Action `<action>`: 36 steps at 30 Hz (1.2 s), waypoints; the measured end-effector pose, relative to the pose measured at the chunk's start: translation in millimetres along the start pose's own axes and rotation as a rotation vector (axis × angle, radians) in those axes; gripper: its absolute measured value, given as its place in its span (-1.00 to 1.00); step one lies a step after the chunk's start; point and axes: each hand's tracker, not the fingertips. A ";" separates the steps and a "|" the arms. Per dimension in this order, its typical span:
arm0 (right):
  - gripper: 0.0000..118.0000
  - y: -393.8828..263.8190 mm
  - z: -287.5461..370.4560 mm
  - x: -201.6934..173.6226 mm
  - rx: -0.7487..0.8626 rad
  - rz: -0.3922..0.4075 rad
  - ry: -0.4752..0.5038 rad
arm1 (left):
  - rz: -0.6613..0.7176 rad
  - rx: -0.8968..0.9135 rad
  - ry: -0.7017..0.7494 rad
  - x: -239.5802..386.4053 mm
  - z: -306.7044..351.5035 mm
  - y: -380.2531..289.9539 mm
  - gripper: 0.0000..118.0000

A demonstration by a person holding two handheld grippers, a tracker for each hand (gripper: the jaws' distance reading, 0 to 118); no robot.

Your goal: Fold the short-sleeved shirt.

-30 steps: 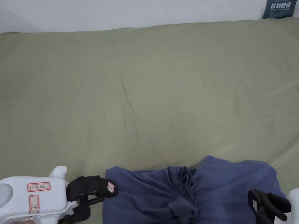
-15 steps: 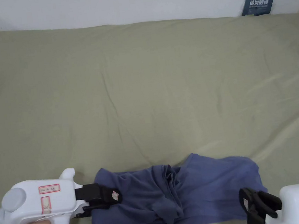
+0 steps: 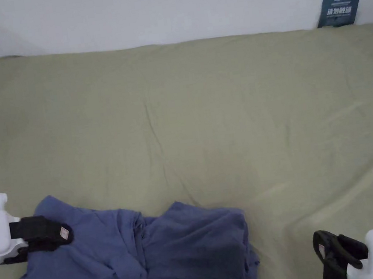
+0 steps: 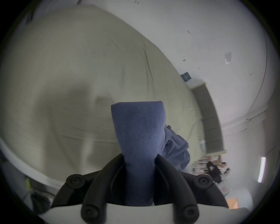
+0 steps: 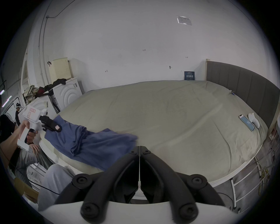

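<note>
left gripper at nine o'clock clamps the shirt edge to straighten it; right gripper closed empty.

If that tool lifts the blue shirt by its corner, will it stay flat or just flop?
Probably flop: the blue shirt already lies bunched and creased on the bed. The strip pinched in the left tool bends softly, so it looks limp and light. Dragged, it would likely wrinkle rather than slide flat.

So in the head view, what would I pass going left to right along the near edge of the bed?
Left hand-held gripper clamped on the shirt's end → blue shirt → bare olive bedsheet → right hand-held gripper, jaws shut.
</note>
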 end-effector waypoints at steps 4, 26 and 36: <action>-0.95 0.5 -1.8 -0.5 0.010 0.011 -0.011 | -0.122 -0.038 0.122 54.2 -1.5 -4.9 -0.78; -0.95 -0.2 11.2 17.2 0.053 0.003 -0.069 | -0.369 -0.209 0.240 242.0 -182.8 -73.7 0.90; -0.95 -6.3 8.7 20.9 0.024 -0.027 -0.054 | -0.181 -0.013 -0.180 138.9 -93.9 -45.7 -0.81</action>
